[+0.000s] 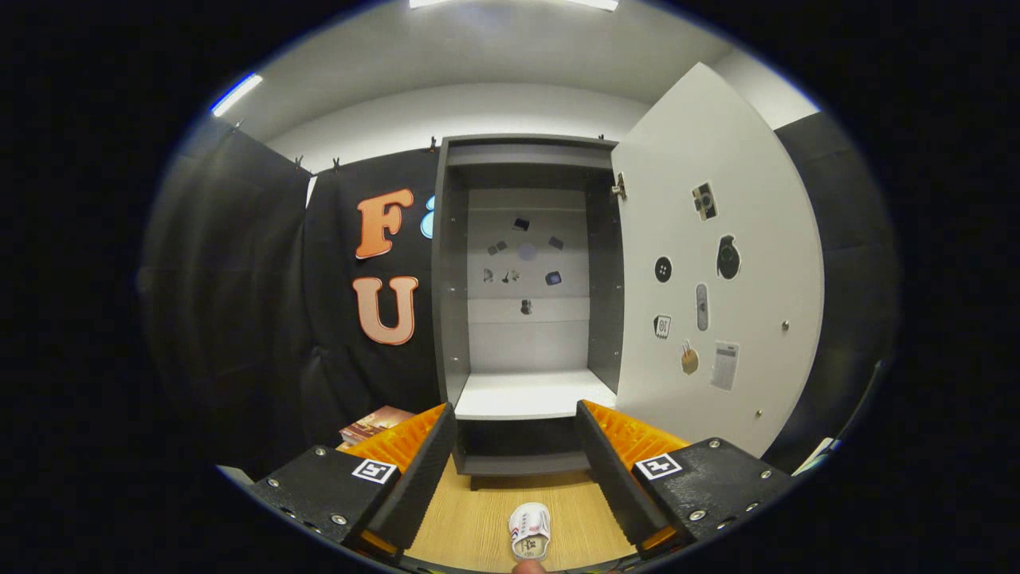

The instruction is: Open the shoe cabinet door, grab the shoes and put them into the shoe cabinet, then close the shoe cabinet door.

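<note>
And there is the shoe [530, 532], a small white one with red and blue stripes on its side, lying on the pale wood-grain floor [478, 518] with its opening towards us. It sits between the two fingers, down near their roots, touching neither. At its near end a bit of a fingertip [527, 567] pokes into sight, right up against the heel.

The gripper [516, 418] stands wide open, fingers splayed well apart and nothing held in them. The tips reach up to the front edge of the cabinet's white shelf [530, 395].

Straight ahead, beyond the fingers, stands the shoe cabinet [446, 279], dark grey in the frame and pale inside. The shelf is bare, with a low dark compartment under it, and the cabinet's base meets the floor just past the shoe. Small dark stickers dot the back panel [527, 335]; what they show is too small to tell.

The cabinet door [765, 263] is already swung open to the right, hinged on the cabinet's right side, its white inner face turned our way. It carries a scatter of stickers too, round ones, a long pale one, a paper-like slip lower down.

Over on the left, behind the left finger, something flat and reddish-brown [374, 423], book-like, lies low by the black cloth wall [239, 263]. Overhead, a white ceiling with a strip light [236, 94] glowing at far left.
</note>
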Available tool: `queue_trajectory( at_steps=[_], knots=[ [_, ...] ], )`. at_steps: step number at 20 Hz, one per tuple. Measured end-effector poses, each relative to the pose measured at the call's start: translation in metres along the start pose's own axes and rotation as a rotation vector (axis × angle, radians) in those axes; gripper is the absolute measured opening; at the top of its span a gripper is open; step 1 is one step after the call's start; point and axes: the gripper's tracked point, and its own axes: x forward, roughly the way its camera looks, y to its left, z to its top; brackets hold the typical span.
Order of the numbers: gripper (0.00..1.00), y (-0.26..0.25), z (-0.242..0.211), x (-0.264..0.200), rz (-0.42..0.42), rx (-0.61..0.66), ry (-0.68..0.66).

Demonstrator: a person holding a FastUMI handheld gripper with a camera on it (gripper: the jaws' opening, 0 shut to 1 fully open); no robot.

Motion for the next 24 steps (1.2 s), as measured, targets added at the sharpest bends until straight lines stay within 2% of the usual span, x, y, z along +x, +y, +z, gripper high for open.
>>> queue_trajectory(
  at_steps=[7, 12, 24],
  knots=[
    [0.94, 0.005, -0.118, 0.036, 0.011, 0.076, 0.230],
    [0.94, 0.007, -0.201, 0.051, 0.017, 0.051, 0.386],
    [0.94, 0.018, -0.351, 0.059, 0.017, 0.100, 0.686]
  ],
)
